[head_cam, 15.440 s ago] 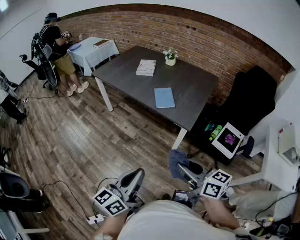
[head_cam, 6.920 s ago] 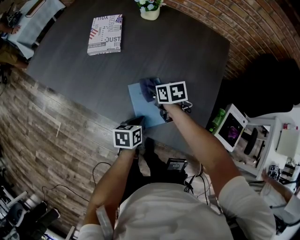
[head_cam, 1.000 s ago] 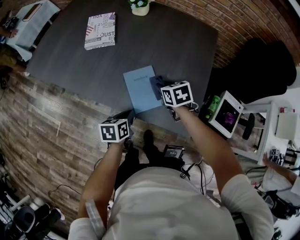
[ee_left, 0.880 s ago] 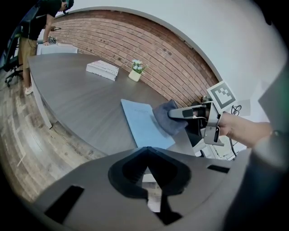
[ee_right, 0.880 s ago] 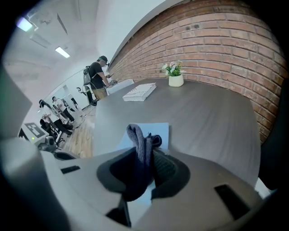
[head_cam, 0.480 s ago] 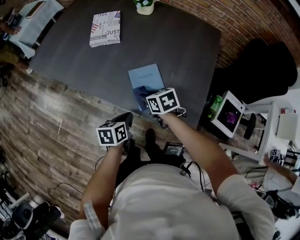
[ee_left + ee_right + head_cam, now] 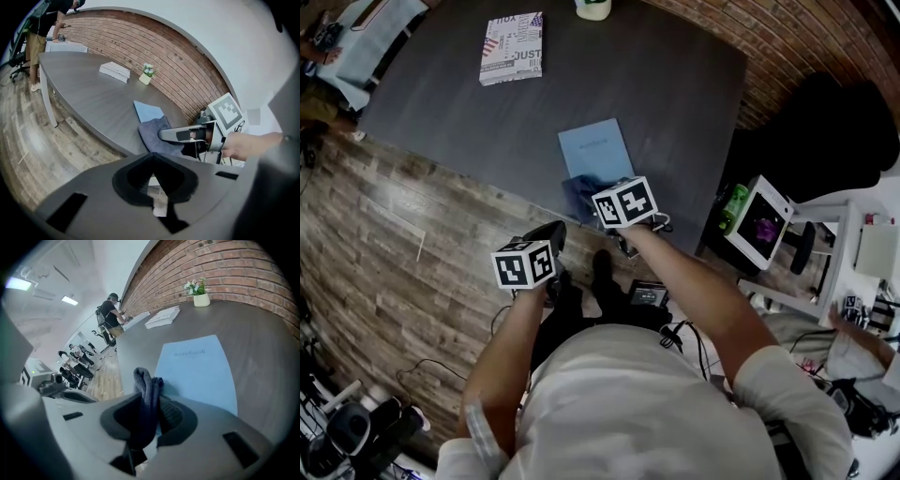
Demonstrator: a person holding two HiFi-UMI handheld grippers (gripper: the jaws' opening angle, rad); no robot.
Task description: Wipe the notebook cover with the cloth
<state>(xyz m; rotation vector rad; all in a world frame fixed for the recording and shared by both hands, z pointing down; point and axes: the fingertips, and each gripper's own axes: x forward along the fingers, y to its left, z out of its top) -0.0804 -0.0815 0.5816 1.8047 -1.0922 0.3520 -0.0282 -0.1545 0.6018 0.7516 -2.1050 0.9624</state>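
Note:
A light blue notebook [image 7: 596, 148] lies flat near the front edge of the dark table [image 7: 450, 103]. My right gripper [image 7: 598, 208] is shut on a dark blue cloth [image 7: 580, 194], which rests on the notebook's near end. In the right gripper view the cloth [image 7: 146, 389] bunches up between the jaws, with the notebook [image 7: 200, 369] stretching ahead. My left gripper [image 7: 553, 229] hangs shut and empty just off the table's front edge, left of the cloth. The left gripper view shows the cloth [image 7: 156, 136], the notebook [image 7: 148, 110] and the right gripper [image 7: 174, 135] on it.
A printed book [image 7: 512, 48] and a white flower pot [image 7: 593, 7] sit at the table's far side. A black chair [image 7: 839, 131], a lit screen [image 7: 757, 225] and a green bottle [image 7: 733, 199] stand to the right. A person [image 7: 111, 310] stands at a far table.
My right gripper has dragged the cloth from the notebook's right edge across to its near end, towards me. The left gripper has hardly moved.

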